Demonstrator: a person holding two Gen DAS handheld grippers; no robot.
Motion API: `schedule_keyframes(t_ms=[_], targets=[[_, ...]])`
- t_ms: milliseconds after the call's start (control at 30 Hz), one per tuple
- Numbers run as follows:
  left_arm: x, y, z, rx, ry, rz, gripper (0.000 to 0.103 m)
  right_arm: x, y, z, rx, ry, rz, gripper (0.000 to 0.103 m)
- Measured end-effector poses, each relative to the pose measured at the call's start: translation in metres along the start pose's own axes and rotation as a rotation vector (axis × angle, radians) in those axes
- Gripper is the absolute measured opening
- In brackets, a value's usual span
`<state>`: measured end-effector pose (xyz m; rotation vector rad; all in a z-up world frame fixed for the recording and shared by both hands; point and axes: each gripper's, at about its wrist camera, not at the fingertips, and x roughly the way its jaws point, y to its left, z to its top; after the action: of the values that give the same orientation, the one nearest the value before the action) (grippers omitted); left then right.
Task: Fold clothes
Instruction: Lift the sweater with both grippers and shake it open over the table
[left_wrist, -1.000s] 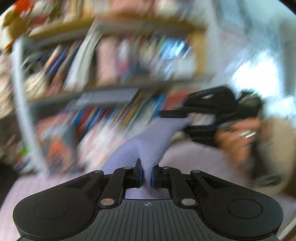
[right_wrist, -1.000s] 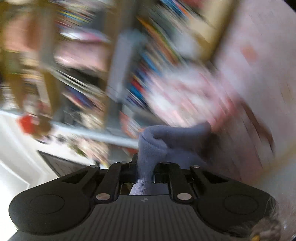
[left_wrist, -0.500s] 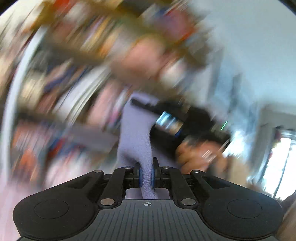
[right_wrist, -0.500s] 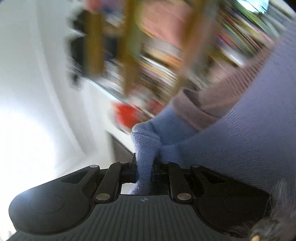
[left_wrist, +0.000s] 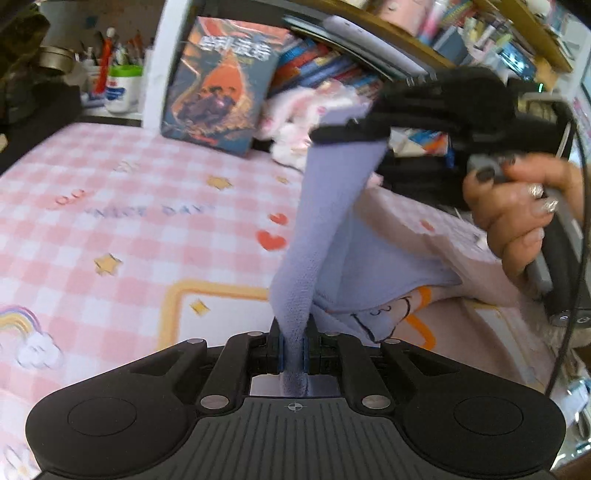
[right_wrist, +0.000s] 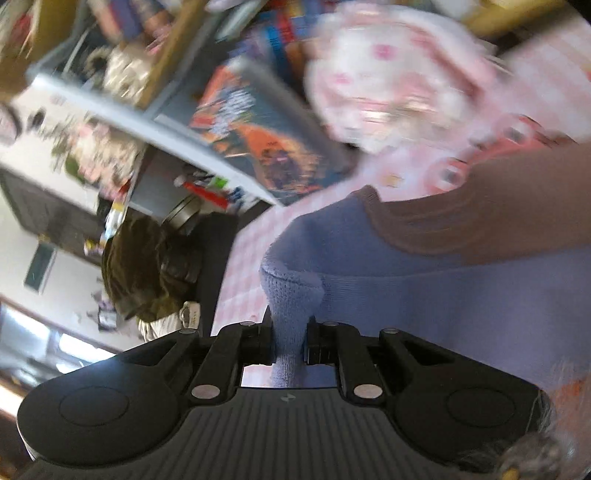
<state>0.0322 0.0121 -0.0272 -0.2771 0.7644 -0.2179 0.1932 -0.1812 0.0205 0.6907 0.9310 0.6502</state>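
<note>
A pink checked bedsheet printed with hearts and stars spreads beneath crowded bookshelves. The left claw is clamped on a lavender knit sweater, stretched up off the bed to the right claw, also closed on its edge.

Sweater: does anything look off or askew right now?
Nothing damaged. The sweater is stretched taut between the left gripper and right gripper, edge twisted, its body sagging to the bed.
</note>
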Motion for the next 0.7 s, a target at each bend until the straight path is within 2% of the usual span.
schedule_keyframes(t_ms=[67,100,200,300,367,467,533,700], targets=[[0.006,0.013,0.01,-0.015,0.006,0.026,0.008,0.01,0.016,-0.002,-0.064,0.001,-0.015,0.012],[0.01,0.019,0.013,-0.019,0.013,0.035,0.008,0.015,0.024,-0.003,-0.095,0.002,-0.023,0.018],[0.02,0.03,0.019,-0.018,0.023,0.047,0.008,0.019,0.029,-0.011,-0.132,0.012,-0.064,0.053],[0.028,0.036,0.02,-0.024,0.034,0.049,0.008,-0.006,0.005,-0.027,-0.141,0.004,-0.097,0.051],[0.032,0.041,0.019,-0.034,0.039,0.047,0.008,-0.026,-0.016,-0.039,-0.131,-0.008,-0.127,0.045],[0.037,0.051,0.02,-0.06,0.049,0.046,0.009,-0.067,-0.059,-0.058,-0.08,-0.052,-0.252,0.038],[0.039,0.054,0.02,-0.048,0.058,0.042,0.01,-0.089,-0.081,-0.065,-0.062,-0.078,-0.325,0.038],[0.046,0.056,0.03,-0.024,0.05,0.081,0.011,-0.116,-0.105,-0.067,-0.02,-0.123,-0.382,0.038]])
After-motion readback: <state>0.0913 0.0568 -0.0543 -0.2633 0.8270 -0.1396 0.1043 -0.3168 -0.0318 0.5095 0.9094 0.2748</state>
